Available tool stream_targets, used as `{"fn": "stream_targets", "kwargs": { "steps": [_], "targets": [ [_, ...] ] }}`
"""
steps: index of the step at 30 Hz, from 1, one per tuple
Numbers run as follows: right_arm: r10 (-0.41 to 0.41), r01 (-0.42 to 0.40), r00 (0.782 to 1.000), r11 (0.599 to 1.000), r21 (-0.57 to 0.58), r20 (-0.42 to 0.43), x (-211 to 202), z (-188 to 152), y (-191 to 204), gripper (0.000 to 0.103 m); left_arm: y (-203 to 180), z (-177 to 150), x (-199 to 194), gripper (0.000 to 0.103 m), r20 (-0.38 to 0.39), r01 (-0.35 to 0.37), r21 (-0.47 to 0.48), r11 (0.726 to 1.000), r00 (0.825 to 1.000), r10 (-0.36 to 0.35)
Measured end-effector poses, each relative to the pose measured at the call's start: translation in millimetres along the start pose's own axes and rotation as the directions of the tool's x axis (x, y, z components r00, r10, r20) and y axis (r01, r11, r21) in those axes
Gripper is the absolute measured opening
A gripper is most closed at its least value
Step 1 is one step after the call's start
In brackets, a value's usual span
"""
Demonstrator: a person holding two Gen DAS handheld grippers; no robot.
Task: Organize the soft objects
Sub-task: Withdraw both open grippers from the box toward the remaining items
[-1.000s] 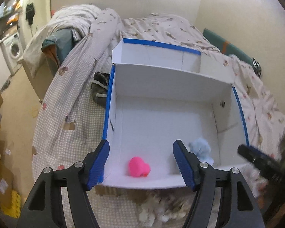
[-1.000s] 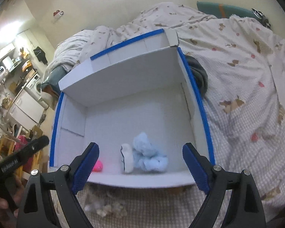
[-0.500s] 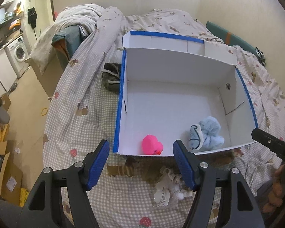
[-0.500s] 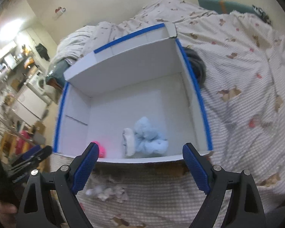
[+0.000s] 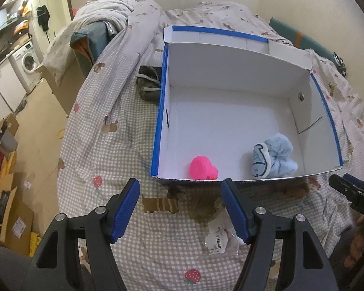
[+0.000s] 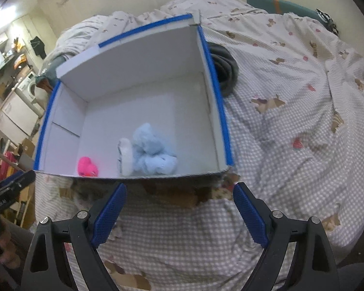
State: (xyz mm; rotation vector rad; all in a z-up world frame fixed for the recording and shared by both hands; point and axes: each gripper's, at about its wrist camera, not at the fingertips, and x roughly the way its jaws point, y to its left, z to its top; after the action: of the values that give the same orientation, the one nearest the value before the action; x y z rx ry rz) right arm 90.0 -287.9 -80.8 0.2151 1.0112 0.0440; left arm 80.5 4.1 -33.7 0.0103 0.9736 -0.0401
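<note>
1. Since a second ago both grippers have drawn back from the white box [image 5: 230,121]: their blue pads then overlapped its near wall and floor, and now they hang over the checked bedspread [image 5: 97,145] in front of it, with the whole box in sight.
2. The left gripper [image 5: 180,206] stands with its jaws wide apart and nothing between them, the same gap as before. The right gripper [image 6: 179,208] is likewise spread wide and empty.
3. Inside the box, near its front wall, lie the pink soft toy [image 5: 202,168] and the light blue plush [image 5: 274,155]. They are near each other but apart, the pink one toward the left.
4. Only the left wrist view shows a crumpled clear packet with a barcode label [image 5: 220,236] on the bedspread, just beside the left gripper's right pad. It also shows a dark garment [image 5: 148,82] against the box's left outer wall and a washing machine [image 5: 28,61] far off to the left.
5. Only the right wrist view shows a dark rolled item [image 6: 224,70] against the box's right outer wall, and the wide stretch of bedspread to the right.
6. Each view catches the tip of the other gripper at its edge: the right one at the right of the left view, the left one at the left of the right view.
</note>
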Motion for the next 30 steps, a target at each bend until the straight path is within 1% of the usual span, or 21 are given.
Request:
{"fn": "stream_targets", "kwargs": {
  "steps": [2,4,6,10,14,17,19,20,22,27,28,29,30],
  "targets": [
    [0.003,-0.003,1.000,1.000,-0.003,-0.011,2,-3,-2,0.095,-1,-1,2,0.067,-0.003,-0.011,0.008,1.000,1.000,0.011],
    [0.020,-0.020,1.000,1.000,-0.008,-0.014,2,-5,-3,0.095,-2,-2,4,0.067,-0.012,-0.010,0.013,1.000,1.000,0.010],
    [0.016,-0.017,0.999,1.000,-0.013,-0.033,7,-6,-5,0.095,-4,-3,6,0.067,-0.024,-0.005,0.014,1.000,1.000,0.005],
    [0.032,-0.029,0.996,0.999,0.034,-0.078,18,-6,-14,0.095,-2,-4,10,0.067,-0.043,-0.003,0.005,1.000,0.999,0.003],
    [-0.032,0.036,0.993,0.999,0.036,-0.113,28,-6,-17,0.095,6,-4,14,0.067,-0.065,-0.018,-0.025,1.000,0.998,0.016],
    [-0.041,0.048,0.986,0.998,0.044,-0.163,39,-8,-17,0.095,11,-5,17,0.067,-0.083,-0.030,-0.045,0.999,0.996,0.027],
    [-0.037,0.045,0.984,0.998,0.042,-0.176,44,-7,-15,0.095,13,-5,20,0.067,-0.092,-0.058,-0.041,0.997,0.994,0.054],
    [-0.047,0.053,0.984,0.998,0.034,-0.175,45,-6,-14,0.095,13,-6,22,0.067,-0.098,-0.081,-0.031,0.996,0.992,0.078],
    [-0.073,0.075,0.982,0.997,0.006,-0.174,48,-5,-10,0.095,15,-7,27,0.067,-0.115,-0.103,-0.022,0.994,0.988,0.100],
    [-0.100,0.081,0.969,0.993,-0.091,-0.227,66,-7,9,0.094,22,-8,32,0.067,-0.146,-0.090,-0.058,0.994,0.986,0.081],
    [-0.104,0.080,0.966,0.991,-0.111,-0.237,70,-9,13,0.092,23,-8,33,0.067,-0.150,-0.091,-0.062,0.994,0.985,0.081],
    [-0.108,0.077,0.962,0.988,-0.131,-0.251,74,-11,17,0.087,24,-8,34,0.067,-0.156,-0.089,-0.066,0.994,0.985,0.078],
    [-0.110,0.073,0.959,0.987,-0.144,-0.262,78,-12,21,0.083,24,-9,35,0.067,-0.161,-0.086,-0.068,0.994,0.984,0.074]
  ]
}}
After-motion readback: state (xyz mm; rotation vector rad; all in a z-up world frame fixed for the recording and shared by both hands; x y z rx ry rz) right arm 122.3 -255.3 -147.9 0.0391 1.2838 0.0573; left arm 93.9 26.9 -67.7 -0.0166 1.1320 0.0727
